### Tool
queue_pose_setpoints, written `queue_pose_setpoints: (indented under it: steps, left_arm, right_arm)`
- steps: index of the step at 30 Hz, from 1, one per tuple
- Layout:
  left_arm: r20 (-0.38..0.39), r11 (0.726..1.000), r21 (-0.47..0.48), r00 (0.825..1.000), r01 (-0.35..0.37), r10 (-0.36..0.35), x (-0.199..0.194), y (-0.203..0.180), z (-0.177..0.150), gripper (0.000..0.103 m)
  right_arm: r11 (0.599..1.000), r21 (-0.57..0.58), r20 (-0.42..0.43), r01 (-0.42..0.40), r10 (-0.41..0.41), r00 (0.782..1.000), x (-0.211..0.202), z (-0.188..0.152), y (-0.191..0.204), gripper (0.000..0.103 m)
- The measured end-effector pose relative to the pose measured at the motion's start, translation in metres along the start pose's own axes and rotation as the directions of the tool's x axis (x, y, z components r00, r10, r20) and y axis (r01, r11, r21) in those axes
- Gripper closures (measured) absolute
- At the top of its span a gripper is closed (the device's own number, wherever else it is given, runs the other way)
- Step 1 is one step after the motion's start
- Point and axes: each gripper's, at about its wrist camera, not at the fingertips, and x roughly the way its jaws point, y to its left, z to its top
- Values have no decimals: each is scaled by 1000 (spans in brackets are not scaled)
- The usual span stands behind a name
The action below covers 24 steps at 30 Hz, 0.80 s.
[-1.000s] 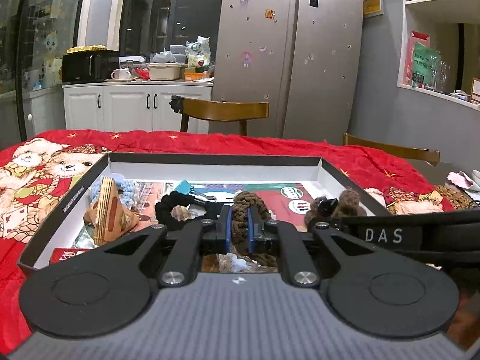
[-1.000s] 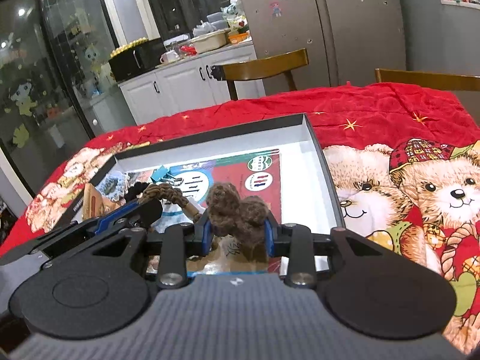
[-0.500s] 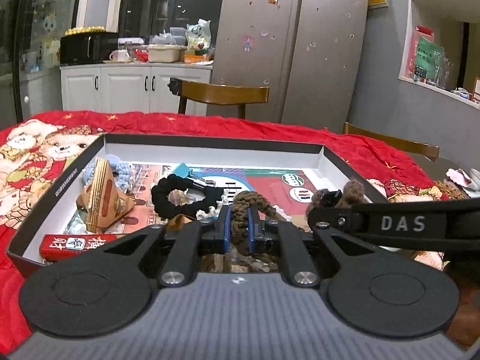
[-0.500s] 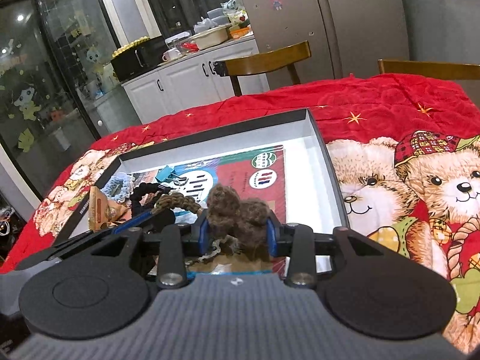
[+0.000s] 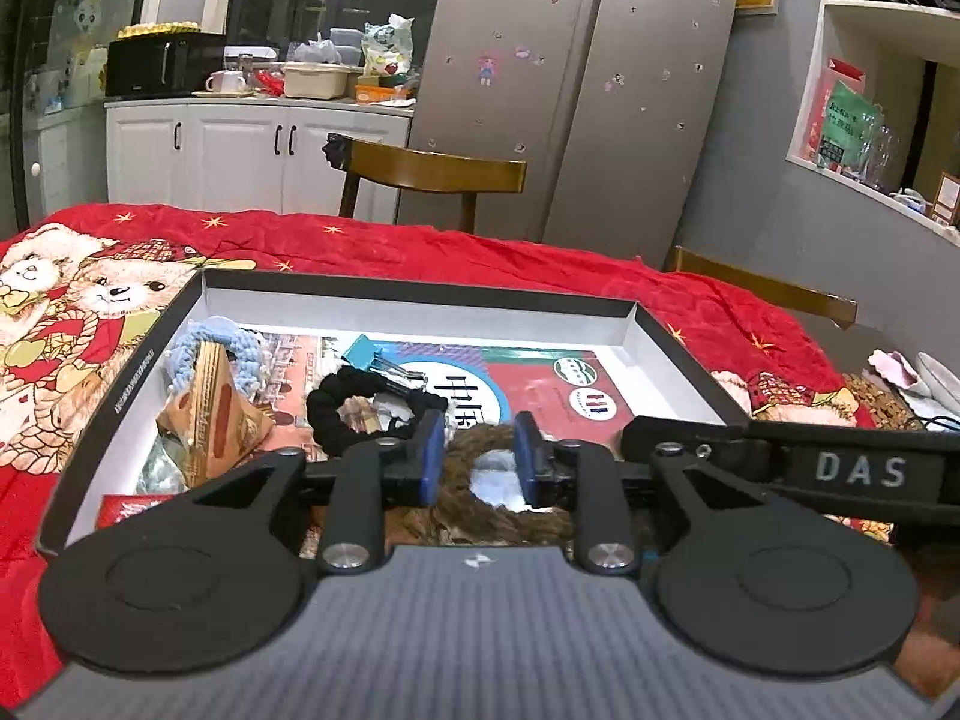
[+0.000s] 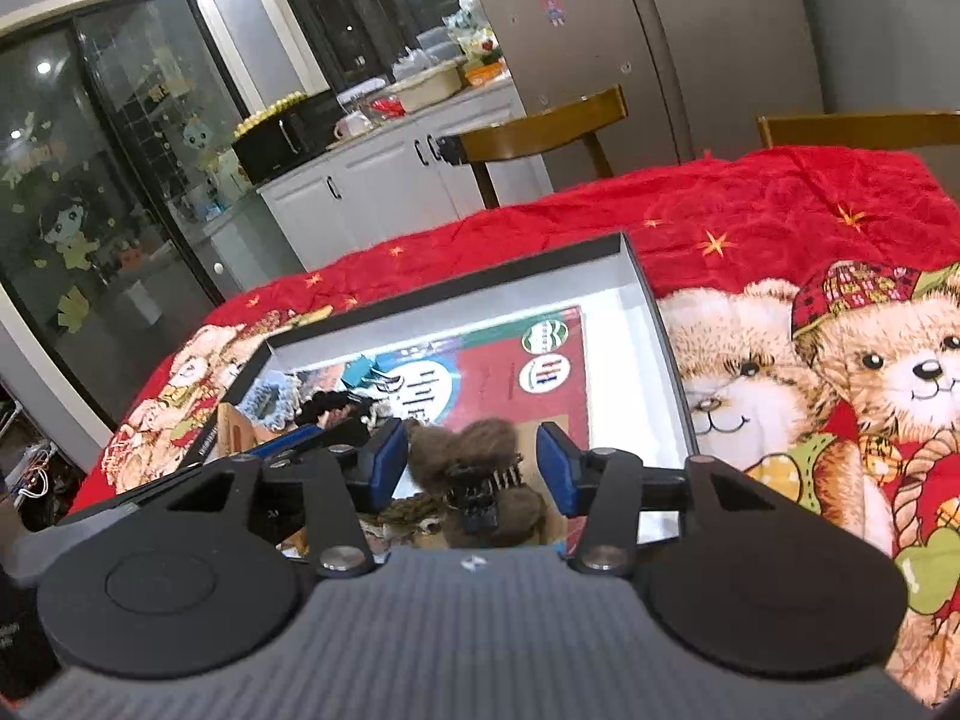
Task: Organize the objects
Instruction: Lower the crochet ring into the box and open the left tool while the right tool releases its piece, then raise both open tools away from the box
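— What's on the table?

— One shallow black box (image 5: 420, 294), white inside, on a red teddy-bear cloth (image 5: 420, 246). A printed red and teal sheet (image 5: 540, 372) lines its floor.

— Contents, left to right?

— Pale blue knitted scrunchie (image 5: 240, 348) at the far left. A tan and red triangular packet (image 5: 210, 402) stands against it. A red packet (image 5: 123, 507) lies flat at the near left corner. A teal binder clip (image 5: 363, 351) sits near the middle, with a black scrunchie (image 5: 354, 408) just in front of it.

— And the tongs?

— Left gripper (image 5: 474, 462): jaws opening, blue pads a modest way apart. A brown braided hair loop (image 5: 474, 444) sits between them on the box floor; its sides lie at or just beside the pads, and I can't tell whether they touch. It doesn't look pinched.

— The right one?

— Right gripper (image 6: 474, 468): jaws opening, standing about half wide. A fuzzy brown hair clip (image 6: 474, 462) with black teeth lies between the pads near the front edge of the box. There's a clear gap on the right pad's side. It sits close to the left pad, contact uncertain. Nothing is gripped.

— The two tools, relative to each other?

— Side by side over the near edge of the box. The right gripper's finger crosses in front of the left camera, lettered DAS.

— Beyond the table?

— Wooden chair (image 5: 432, 171), steel fridge (image 5: 600, 90), white cabinets (image 5: 240, 150) with a cluttered counter.
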Motion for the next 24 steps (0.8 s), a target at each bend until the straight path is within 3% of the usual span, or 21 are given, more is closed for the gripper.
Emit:
queue_pose_setpoints:
  steps: [4,11,18,21,24]
  left_arm:
    - [-2,1000,10,1000,13,-13,-6,4,8,57]
    - [47,999,51,999,14,-17,-29,-1,20,53]
    - [154,990,136,987,24,-45,-74,-20,34,38]
    - [189,992,124,982,-4,-19,-96,-27,38,37]
    - [205,992,121,977,38,-63,-120,-33,42,36]
  right_arm:
    - [1000,-3,28,-19,19,999,-8,3,2,36]
    - [997,-65,134,-28,37,990,-36,8,16,30]
    - [993,-110,289,-45,75,954,-87,18,29,20]
    - [991,-126,340,-38,79,937,-110,16,33,16]
    - [988,-150,396,-17,76,915,-134,9,39,15]
